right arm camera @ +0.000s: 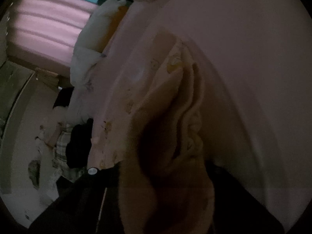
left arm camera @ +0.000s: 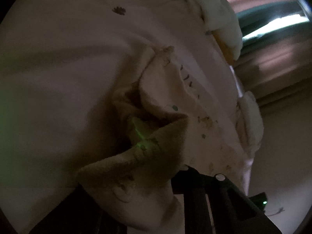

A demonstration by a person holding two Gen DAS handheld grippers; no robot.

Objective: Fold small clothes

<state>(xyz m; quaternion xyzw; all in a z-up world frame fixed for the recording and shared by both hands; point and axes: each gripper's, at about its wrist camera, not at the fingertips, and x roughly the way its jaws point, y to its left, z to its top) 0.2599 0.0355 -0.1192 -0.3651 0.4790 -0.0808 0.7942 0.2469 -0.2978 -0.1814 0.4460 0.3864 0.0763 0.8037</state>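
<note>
A small pale pink garment (left arm camera: 81, 62) with tiny dark prints and fluffy white trim (left arm camera: 220, 13) hangs in front of both cameras and fills both views. In the left wrist view a bunched fold of it (left arm camera: 144, 156) lies across my left gripper (left arm camera: 167, 177), whose black fingers (left arm camera: 210, 195) show only at the bottom; it looks shut on the cloth. In the right wrist view the same garment (right arm camera: 234, 48) drapes over my right gripper (right arm camera: 156, 185), which looks shut on a gathered fold (right arm camera: 187, 128). Both sets of fingertips are hidden by fabric.
A pink striped surface (right arm camera: 48, 31) lies behind at the upper left of the right wrist view. A pile of other clothes, with a black item (right arm camera: 78, 144) and a plaid one (right arm camera: 60, 146), lies on a pale surface (right arm camera: 19, 128) below.
</note>
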